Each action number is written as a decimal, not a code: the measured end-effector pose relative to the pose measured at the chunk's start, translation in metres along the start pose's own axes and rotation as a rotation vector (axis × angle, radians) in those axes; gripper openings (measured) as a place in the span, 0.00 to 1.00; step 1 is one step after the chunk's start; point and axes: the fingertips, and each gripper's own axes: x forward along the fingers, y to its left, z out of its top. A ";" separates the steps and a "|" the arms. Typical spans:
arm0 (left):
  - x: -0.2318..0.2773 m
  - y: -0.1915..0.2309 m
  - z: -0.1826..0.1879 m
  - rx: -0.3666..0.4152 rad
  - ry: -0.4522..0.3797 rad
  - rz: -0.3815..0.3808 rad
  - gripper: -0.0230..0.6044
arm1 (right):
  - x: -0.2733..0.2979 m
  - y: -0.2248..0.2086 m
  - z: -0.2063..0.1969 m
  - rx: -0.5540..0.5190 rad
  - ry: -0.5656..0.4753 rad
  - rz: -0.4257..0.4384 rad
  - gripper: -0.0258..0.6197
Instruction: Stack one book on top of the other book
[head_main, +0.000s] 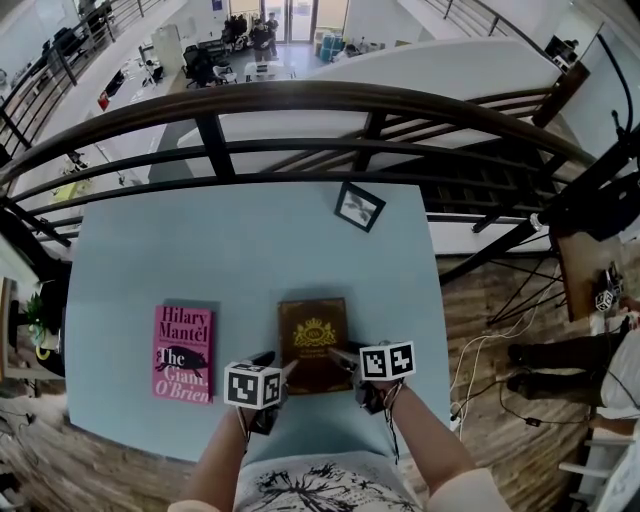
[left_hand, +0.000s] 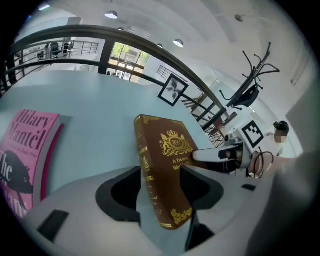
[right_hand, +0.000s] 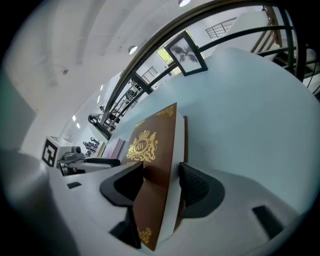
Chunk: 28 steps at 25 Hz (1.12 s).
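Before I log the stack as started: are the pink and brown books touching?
Apart. The head view shows a strip of bare table between the pink book and the brown book.

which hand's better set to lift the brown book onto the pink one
Right, probably: the right tool clamps the brown book at its near edge, while the left tool only straddles the spine, jaws apart.
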 end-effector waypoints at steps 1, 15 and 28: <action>0.005 0.001 -0.003 -0.022 0.003 -0.018 0.39 | 0.001 0.000 0.000 0.001 0.001 0.006 0.38; 0.025 0.000 -0.011 -0.128 0.038 -0.074 0.41 | 0.000 0.001 0.000 -0.025 0.009 -0.024 0.37; -0.045 0.008 -0.020 0.039 -0.028 0.017 0.41 | -0.013 0.069 -0.018 -0.084 -0.012 -0.135 0.34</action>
